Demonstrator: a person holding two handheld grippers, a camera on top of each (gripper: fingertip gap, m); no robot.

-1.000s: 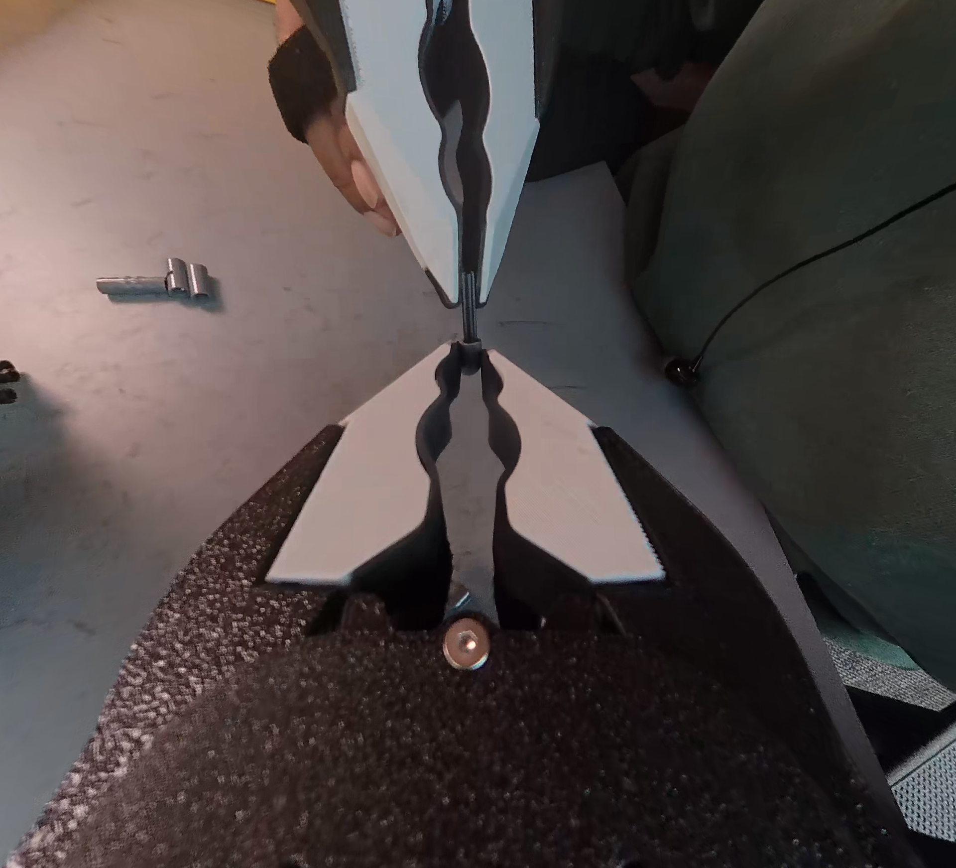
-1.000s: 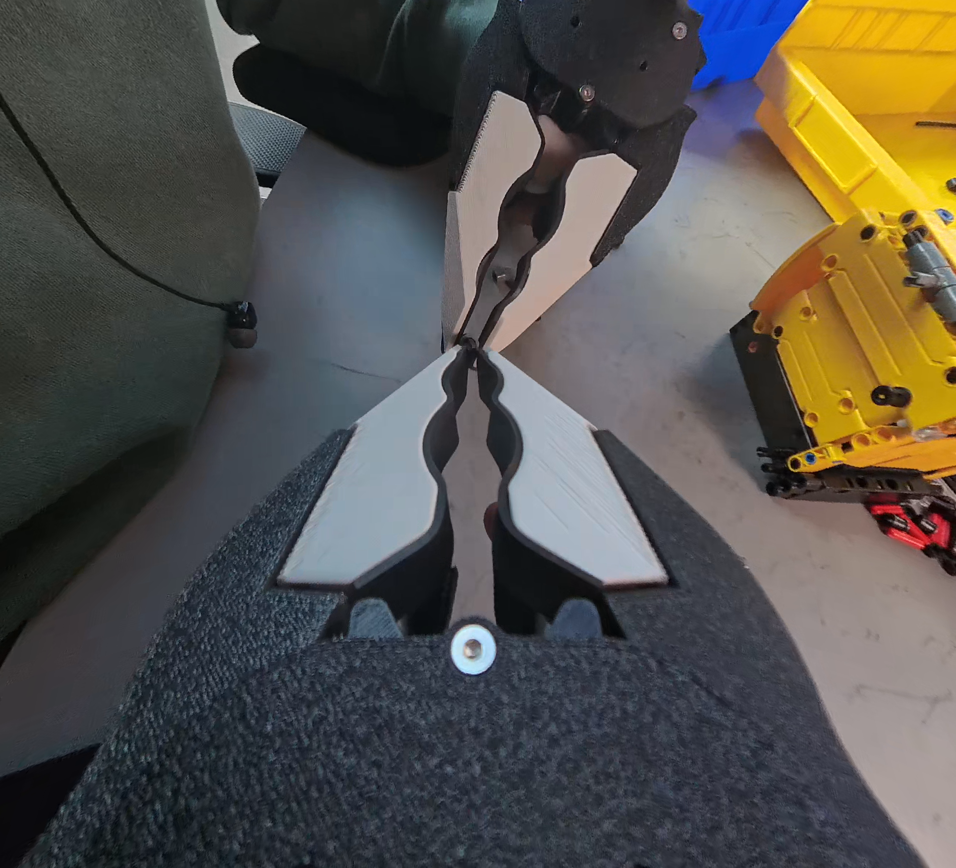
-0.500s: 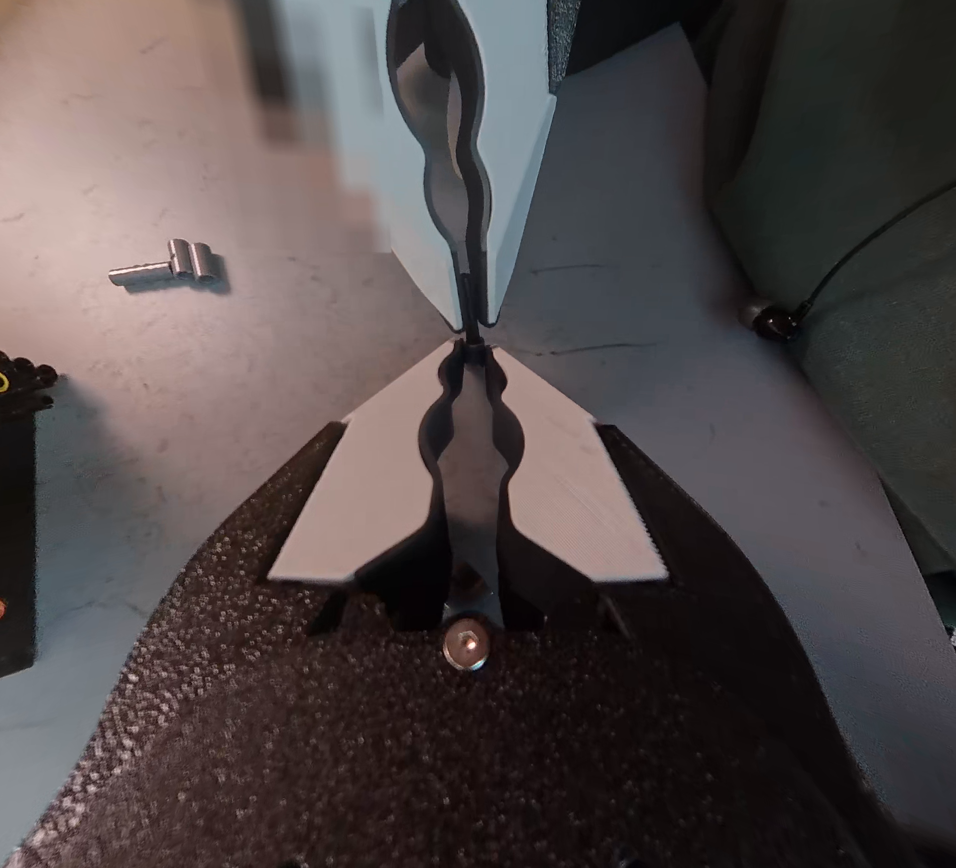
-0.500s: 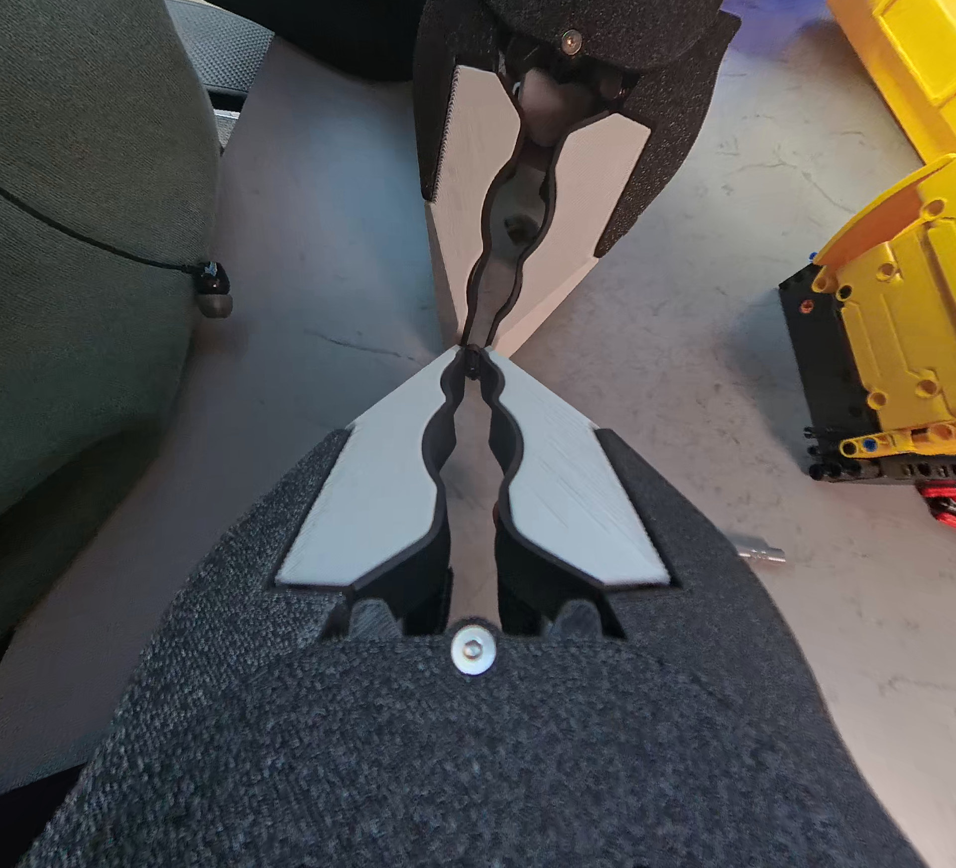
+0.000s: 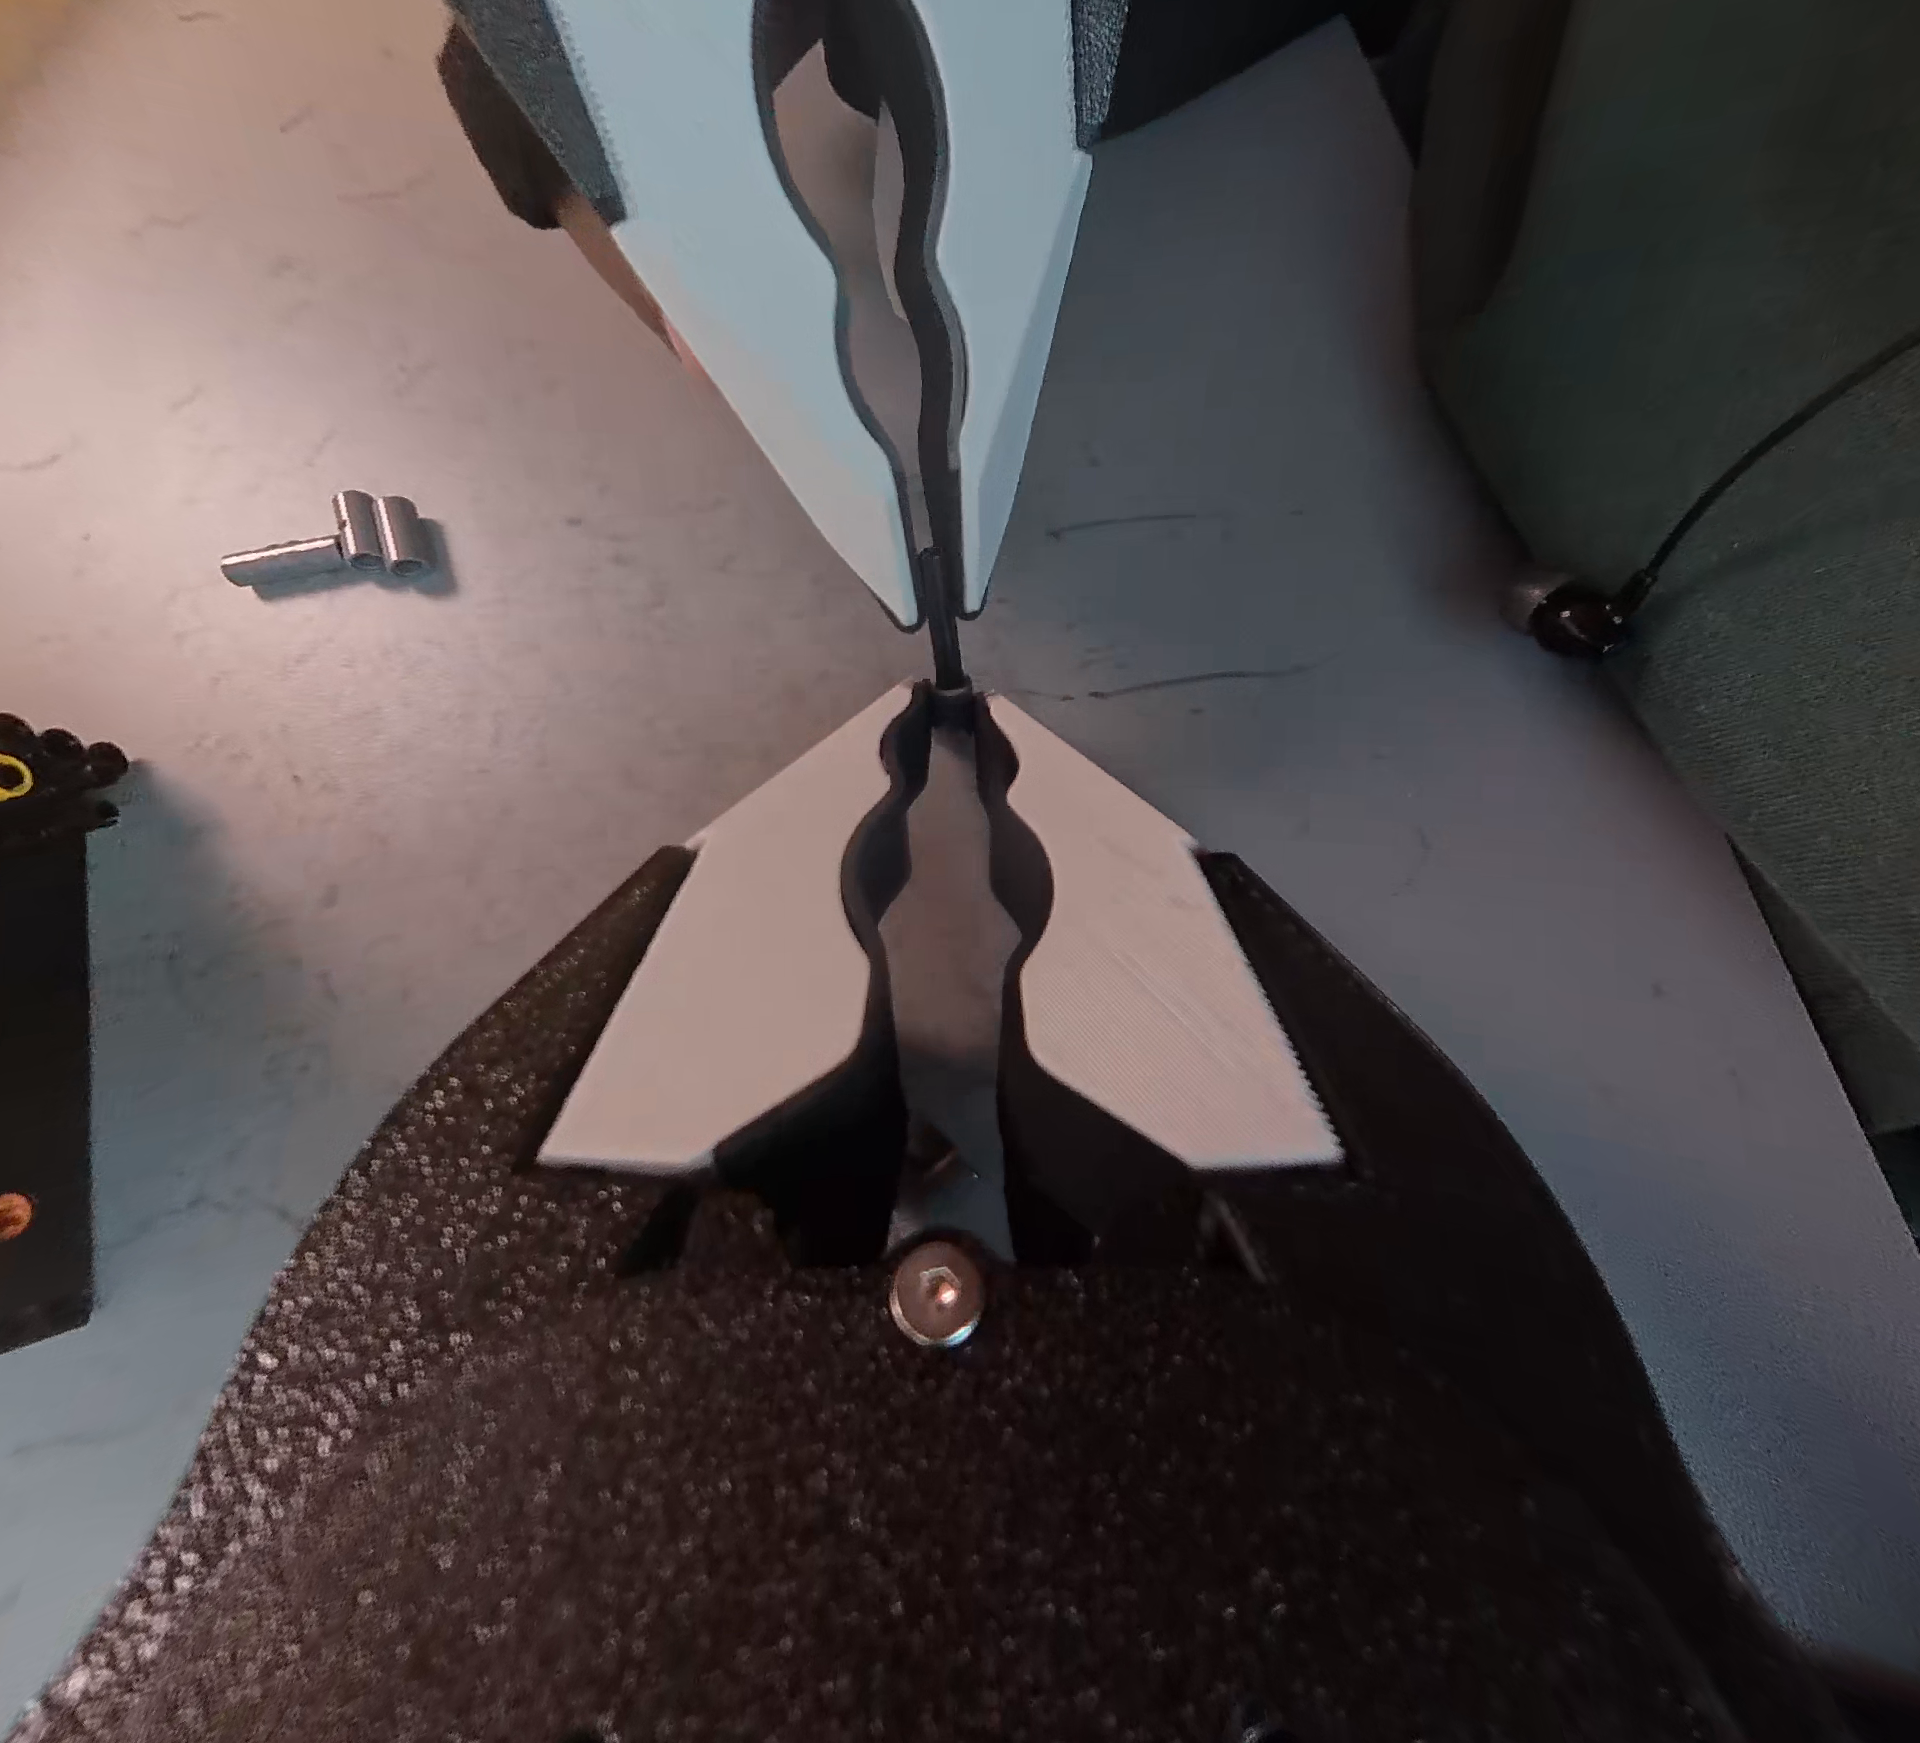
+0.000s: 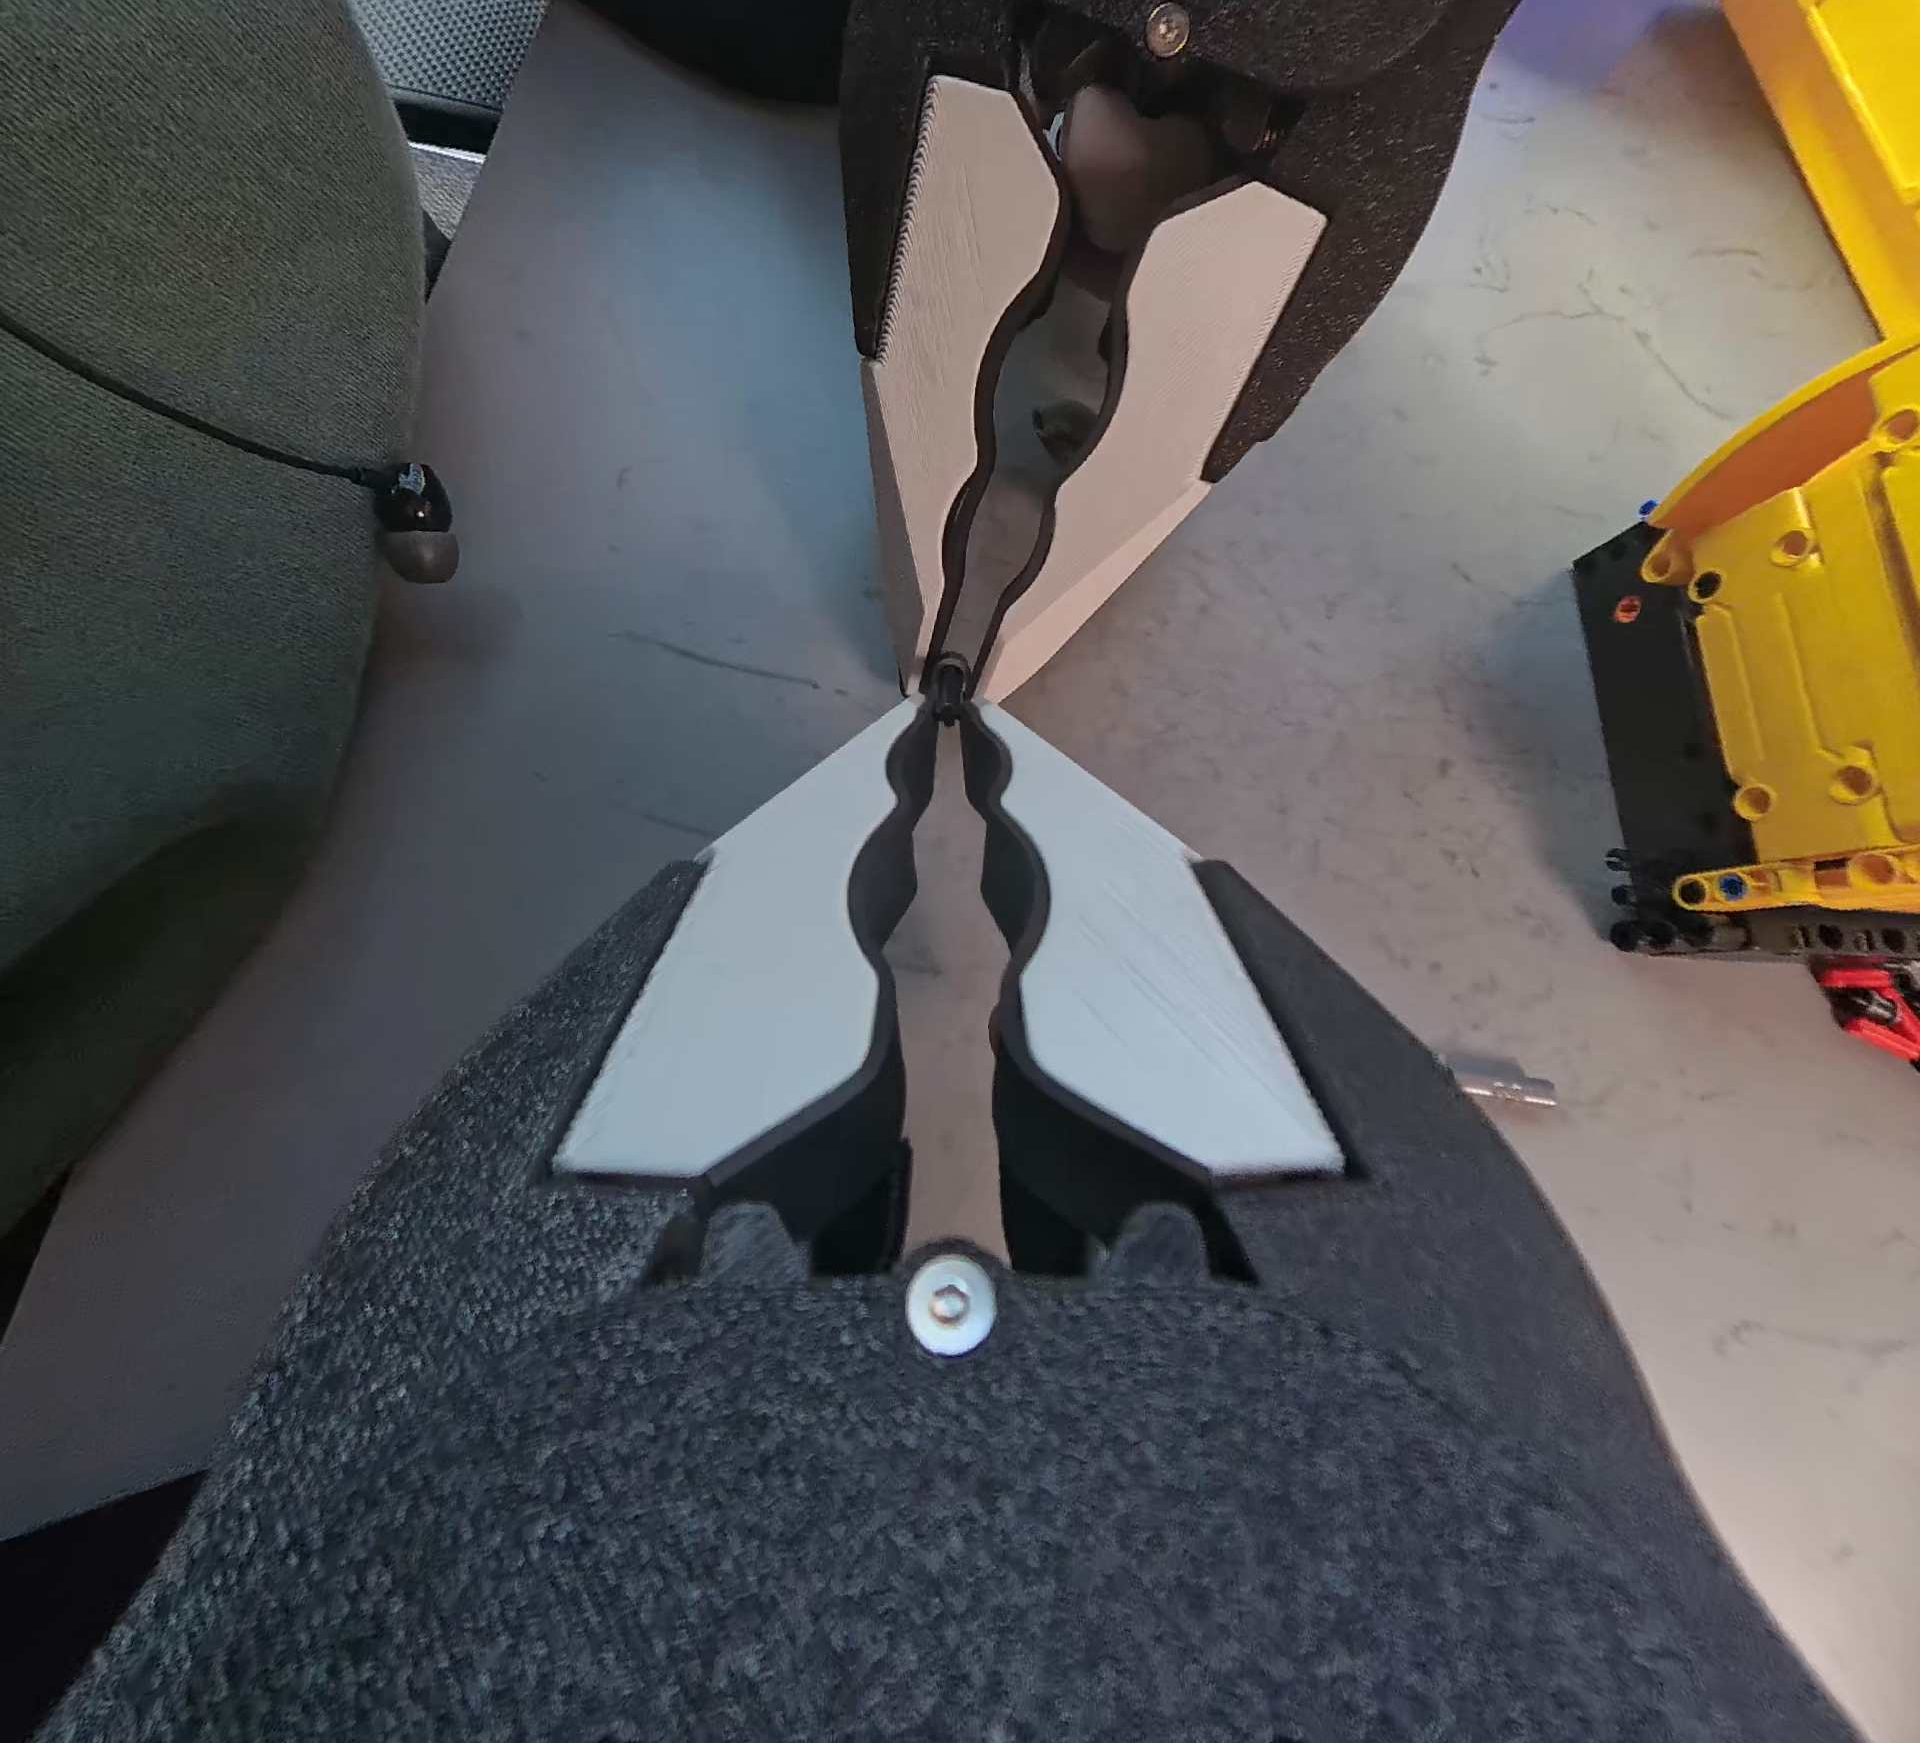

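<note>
left gripper (image 5: 943,691): my jaws pinched on one end of thin black plastic pin (image 5: 941,628), above grey bench (image 5: 312,758).
right gripper (image 6: 943,706): clamped on its other end.
risk: misaligned pull could bend or drop it.

Small black pin (image 5: 948,628) (thin rod with a thicker collar at one end) is held off the grey tabletop (image 5: 1226,758), gripped at both ends: left gripper (image 5: 948,694) pinches the collar end, right gripper (image 5: 943,587) pinches the thin end, tip to tip. Both jaws nearly closed on it. Only a short bit of shaft shows between the tips. Right wrist view shows the same pin (image 6: 945,687) between right gripper (image 6: 943,719) and left gripper (image 6: 948,659).
</note>
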